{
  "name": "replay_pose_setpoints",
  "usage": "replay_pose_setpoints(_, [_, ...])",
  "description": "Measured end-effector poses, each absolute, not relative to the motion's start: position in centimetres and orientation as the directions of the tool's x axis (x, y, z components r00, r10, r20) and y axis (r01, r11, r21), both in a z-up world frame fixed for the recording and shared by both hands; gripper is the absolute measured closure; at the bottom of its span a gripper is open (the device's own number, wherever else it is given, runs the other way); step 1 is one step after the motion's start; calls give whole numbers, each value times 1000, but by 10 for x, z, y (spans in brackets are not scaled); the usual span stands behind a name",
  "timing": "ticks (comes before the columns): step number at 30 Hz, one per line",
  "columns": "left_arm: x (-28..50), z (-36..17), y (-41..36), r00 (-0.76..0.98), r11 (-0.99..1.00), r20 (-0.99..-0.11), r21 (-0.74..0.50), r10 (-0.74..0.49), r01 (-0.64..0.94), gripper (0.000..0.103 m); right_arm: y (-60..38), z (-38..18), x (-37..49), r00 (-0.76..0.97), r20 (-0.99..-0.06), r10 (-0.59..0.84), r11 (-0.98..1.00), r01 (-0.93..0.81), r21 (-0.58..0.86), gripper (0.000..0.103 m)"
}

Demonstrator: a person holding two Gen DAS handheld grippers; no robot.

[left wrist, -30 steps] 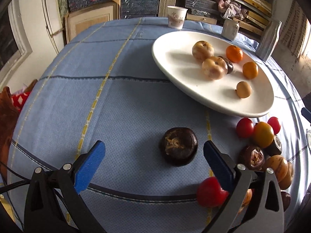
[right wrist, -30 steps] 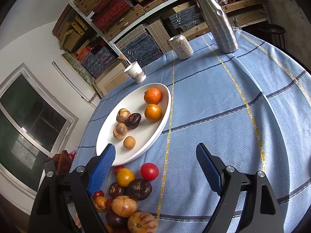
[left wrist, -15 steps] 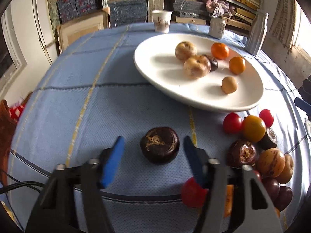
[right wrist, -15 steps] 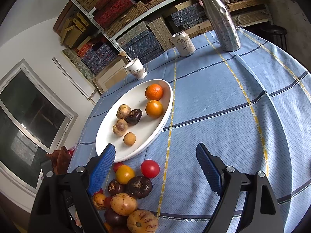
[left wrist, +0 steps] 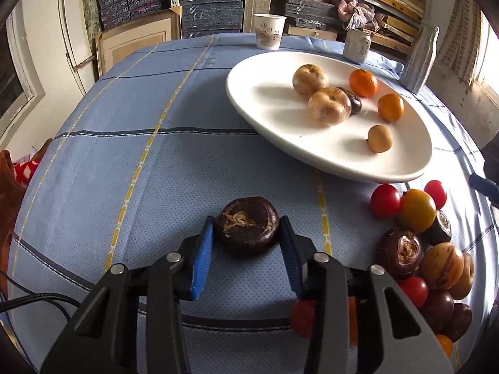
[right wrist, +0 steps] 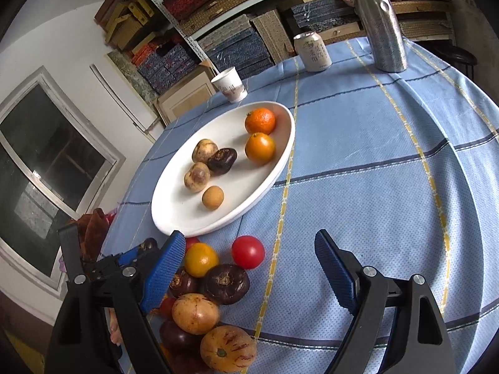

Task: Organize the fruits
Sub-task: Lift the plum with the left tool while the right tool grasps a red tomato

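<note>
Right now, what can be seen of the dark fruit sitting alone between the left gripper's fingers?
The dark fruit is squat and round, deep purple-brown and glossy, with a dry, tan, fibrous patch in a shallow dent on top. It rests upright on the blue tablecloth, apart from the fruit pile and short of the white plate. The left gripper brackets it, its blue fingers closing against both sides; it has not left the cloth.
</note>
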State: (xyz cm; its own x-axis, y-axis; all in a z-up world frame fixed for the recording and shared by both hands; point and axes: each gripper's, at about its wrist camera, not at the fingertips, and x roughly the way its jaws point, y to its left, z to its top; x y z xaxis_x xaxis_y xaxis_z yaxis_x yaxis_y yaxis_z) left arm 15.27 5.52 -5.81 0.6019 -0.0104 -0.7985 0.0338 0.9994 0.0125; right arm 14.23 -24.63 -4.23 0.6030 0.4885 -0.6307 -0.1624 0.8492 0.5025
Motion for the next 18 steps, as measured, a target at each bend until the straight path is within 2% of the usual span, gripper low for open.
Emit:
replay_pose_setpoints(3, [153, -59, 52, 605, 999, -796, 36, 9, 33, 63, -244, -49, 147, 591, -650, 478, 858, -155, 489, 21])
replay_pose_setpoints(7, [153, -59, 51, 606, 999, -795, 38, 11, 32, 62, -234, -58, 151, 551, -675, 491, 858, -172, 483, 43])
replay_pose_setpoints(10, [153, -59, 51, 607, 999, -795, 42, 14, 32, 62, -225, -64, 155, 525, -693, 494, 861, -181, 476, 54])
replay_pose_setpoints(16, [153, -59, 51, 607, 998, -795, 45, 17, 32, 62, -220, -70, 159, 513, -704, 491, 862, -172, 476, 59])
replay_pose_setpoints(18, [153, -59, 51, 607, 999, -794, 45, 16, 32, 62, -219, -72, 161, 506, -707, 494, 861, -170, 480, 64])
